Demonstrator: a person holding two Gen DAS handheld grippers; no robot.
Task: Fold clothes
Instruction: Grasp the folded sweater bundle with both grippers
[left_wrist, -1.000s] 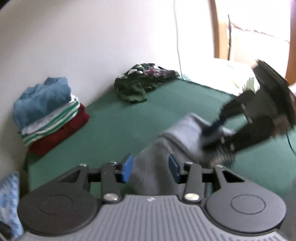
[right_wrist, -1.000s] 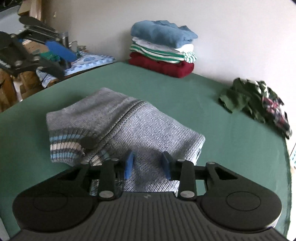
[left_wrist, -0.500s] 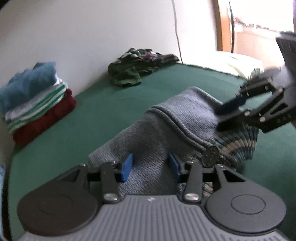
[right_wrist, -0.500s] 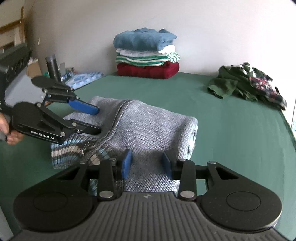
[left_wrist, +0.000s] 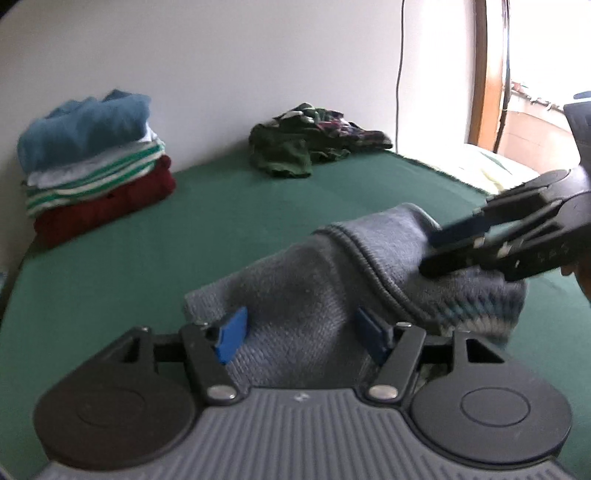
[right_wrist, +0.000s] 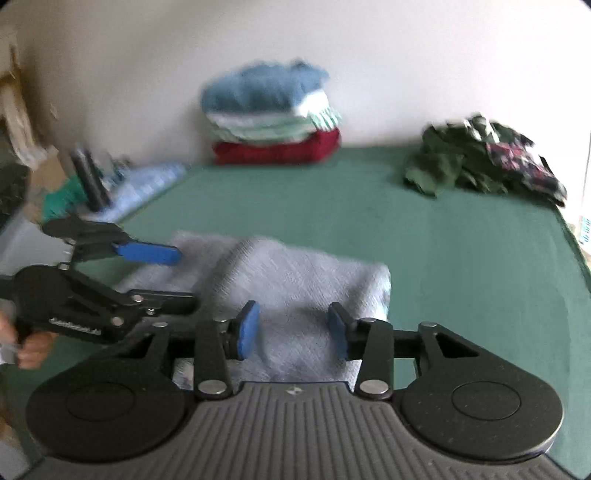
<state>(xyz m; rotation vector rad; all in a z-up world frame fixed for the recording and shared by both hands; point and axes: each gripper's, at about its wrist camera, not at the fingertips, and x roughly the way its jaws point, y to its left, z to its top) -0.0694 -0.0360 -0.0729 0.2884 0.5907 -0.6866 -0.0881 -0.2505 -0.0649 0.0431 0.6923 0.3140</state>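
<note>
A folded grey knit sweater (left_wrist: 314, 280) with a striped hem lies on the green table cover (left_wrist: 184, 229). My left gripper (left_wrist: 301, 332) is open at its near edge, blue pads either side of the knit. In the same view my right gripper (left_wrist: 427, 251) reaches in from the right over the striped end, jaws slightly apart. In the right wrist view the sweater (right_wrist: 303, 273) sits between the pads of the open right gripper (right_wrist: 291, 328). The left gripper (right_wrist: 184, 276) comes in from the left, open, held by a hand (right_wrist: 33, 347).
A neat stack of folded clothes (left_wrist: 92, 162), blue over striped over red, stands against the wall. A crumpled dark green and patterned pile (left_wrist: 306, 147) lies at the back. Boxes and cloth clutter (right_wrist: 110, 184) sit beyond the table's left edge.
My left gripper's pads have spread wider around the sweater. Both grippers have shifted closer along the sweater, and the right wrist view is now blurred by motion.
</note>
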